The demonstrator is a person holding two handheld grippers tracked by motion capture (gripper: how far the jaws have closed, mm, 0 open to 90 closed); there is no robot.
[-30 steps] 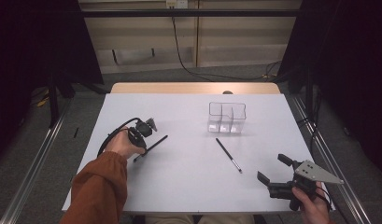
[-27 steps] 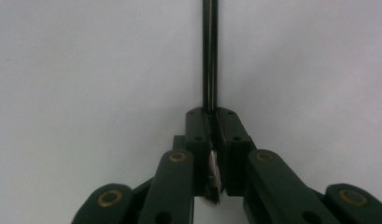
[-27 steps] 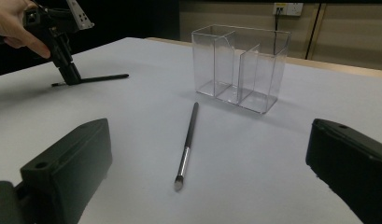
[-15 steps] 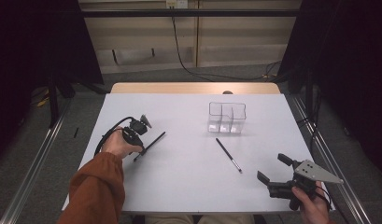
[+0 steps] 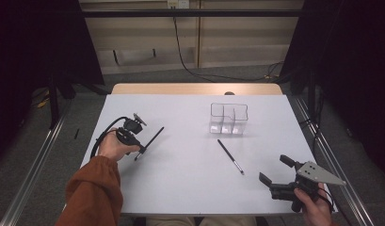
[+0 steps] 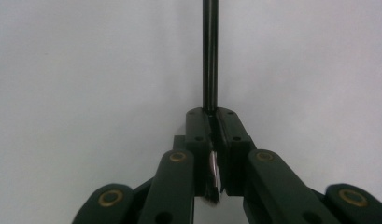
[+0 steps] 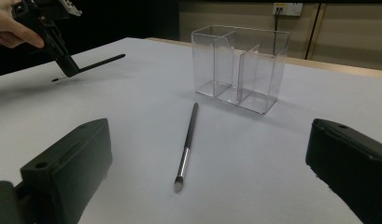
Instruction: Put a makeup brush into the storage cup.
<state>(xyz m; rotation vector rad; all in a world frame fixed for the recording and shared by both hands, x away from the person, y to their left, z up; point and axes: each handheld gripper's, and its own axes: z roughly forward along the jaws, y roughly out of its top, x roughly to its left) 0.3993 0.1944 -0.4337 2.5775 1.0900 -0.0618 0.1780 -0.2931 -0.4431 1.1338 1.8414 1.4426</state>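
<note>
My left gripper (image 5: 140, 151) is shut on a thin black makeup brush (image 5: 152, 139) near its bristle end, held just above the white table at the left. In the left gripper view the brush handle (image 6: 209, 56) runs straight up from between the closed pads (image 6: 226, 140). A second black brush with a silver ferrule (image 5: 230, 157) lies flat in the middle of the table. My right gripper (image 5: 275, 172) hangs open at the near right edge, its jaws wide apart around nothing. From the right gripper view the lying brush (image 7: 187, 144) is just ahead.
A clear plastic organiser (image 5: 228, 117) with three compartments stands beyond the lying brush, also in the right gripper view (image 7: 240, 65). The white table (image 5: 190, 188) has a wooden strip along its far edge. Metal rails run along both sides of the table.
The left hand has carried its brush a little to the left and slightly up. The right gripper and the lying brush have stayed put.
</note>
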